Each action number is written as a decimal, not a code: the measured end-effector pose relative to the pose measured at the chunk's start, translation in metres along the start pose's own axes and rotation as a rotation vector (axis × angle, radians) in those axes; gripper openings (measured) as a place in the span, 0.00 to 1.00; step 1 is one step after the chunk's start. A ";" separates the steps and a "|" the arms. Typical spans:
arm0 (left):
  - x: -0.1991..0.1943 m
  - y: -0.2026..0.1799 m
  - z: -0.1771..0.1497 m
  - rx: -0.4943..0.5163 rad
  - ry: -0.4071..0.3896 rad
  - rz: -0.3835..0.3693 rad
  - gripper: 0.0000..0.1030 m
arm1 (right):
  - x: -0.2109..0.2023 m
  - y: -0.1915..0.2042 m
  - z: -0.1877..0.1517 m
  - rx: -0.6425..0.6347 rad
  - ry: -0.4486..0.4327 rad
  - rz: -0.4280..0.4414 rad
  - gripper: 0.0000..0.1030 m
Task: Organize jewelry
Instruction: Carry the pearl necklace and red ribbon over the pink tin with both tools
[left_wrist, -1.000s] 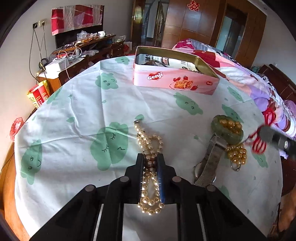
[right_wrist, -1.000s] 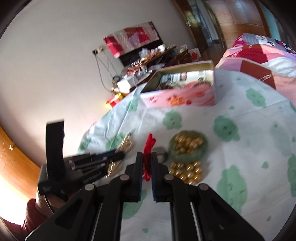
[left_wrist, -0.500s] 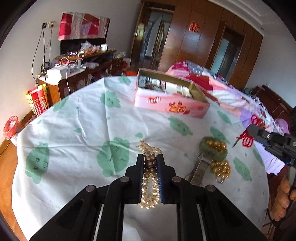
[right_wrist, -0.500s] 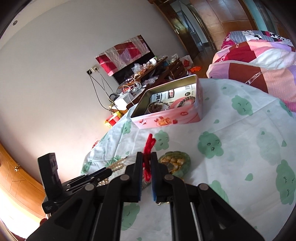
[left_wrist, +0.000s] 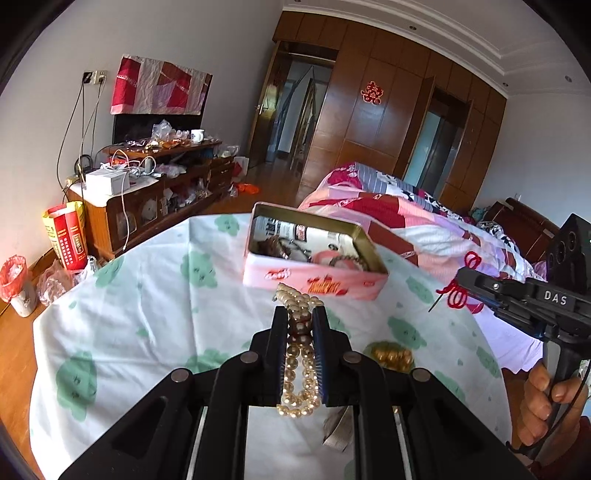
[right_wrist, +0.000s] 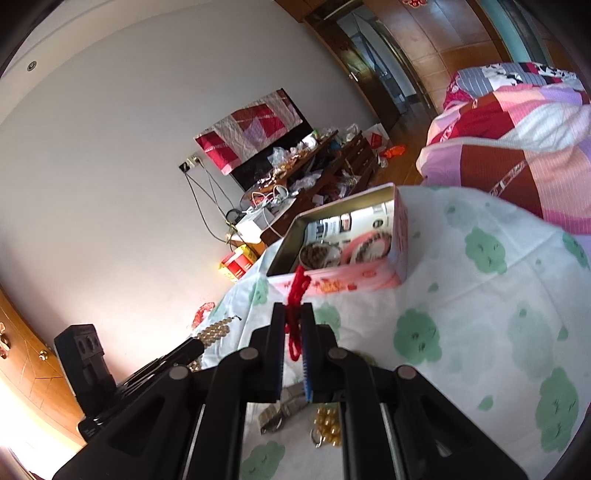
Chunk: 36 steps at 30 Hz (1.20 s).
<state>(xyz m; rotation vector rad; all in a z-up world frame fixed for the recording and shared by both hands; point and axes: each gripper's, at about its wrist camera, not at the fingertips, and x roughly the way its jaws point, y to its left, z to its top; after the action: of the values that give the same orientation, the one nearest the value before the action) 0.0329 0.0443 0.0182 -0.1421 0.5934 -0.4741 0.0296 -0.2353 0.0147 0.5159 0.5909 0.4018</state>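
1. Currently, the left claw (left_wrist: 300, 326) grips a pearl bead strand (left_wrist: 298, 369); the right claw (right_wrist: 293, 325) pinches a red cord (right_wrist: 295, 295).
2. Both hang above the surface (left_wrist: 147, 314), near the open pink tin (left_wrist: 314, 284).
3. Advice: release only once over its opening.

Daylight fills my views brightly; warm glare burns my right view's lower-left corner; fisheye edges bend, darken.
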 end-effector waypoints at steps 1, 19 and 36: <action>0.003 -0.001 0.003 0.001 -0.004 -0.003 0.12 | 0.002 0.001 0.003 -0.010 -0.006 -0.009 0.11; 0.090 -0.010 0.067 0.026 -0.059 -0.037 0.12 | 0.067 -0.040 0.074 0.010 -0.049 -0.067 0.11; 0.192 -0.020 0.078 0.111 0.084 -0.007 0.12 | 0.155 -0.088 0.092 0.021 0.062 -0.150 0.12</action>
<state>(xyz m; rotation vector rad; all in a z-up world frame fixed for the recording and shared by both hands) 0.2086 -0.0641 -0.0095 -0.0188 0.6472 -0.5205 0.2228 -0.2606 -0.0346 0.4773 0.6891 0.2704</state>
